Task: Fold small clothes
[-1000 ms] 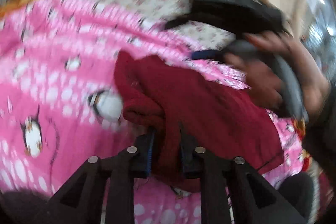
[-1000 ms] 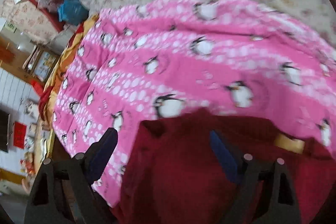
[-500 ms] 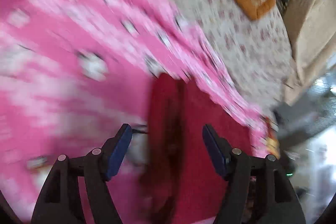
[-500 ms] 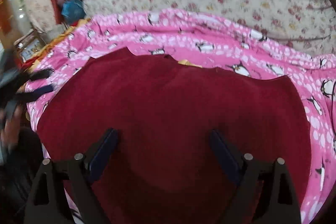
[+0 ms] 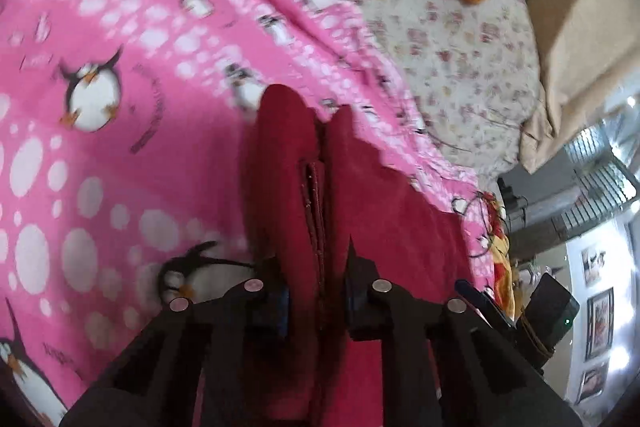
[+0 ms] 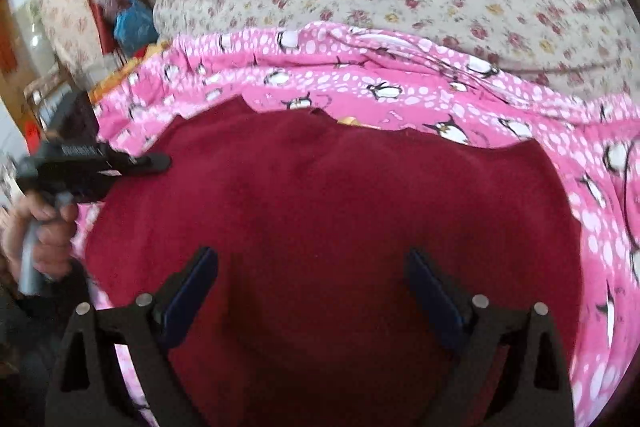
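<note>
Left gripper (image 5: 316, 301), jaws apart half second ago, now clamps dark red fleece garment (image 6: 328, 211) edge; right gripper (image 6: 312, 287) open above it; fold can start.

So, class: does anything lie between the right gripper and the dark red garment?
Nothing visible does. The right gripper hangs with open jaws directly over the dark red garment, which is spread on the pink penguin blanket.

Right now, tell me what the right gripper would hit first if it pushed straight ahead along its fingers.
Most likely the dark red garment: it lies spread directly beneath the open right gripper, ahead of the pink penguin blanket. Depth is unclear.
</note>
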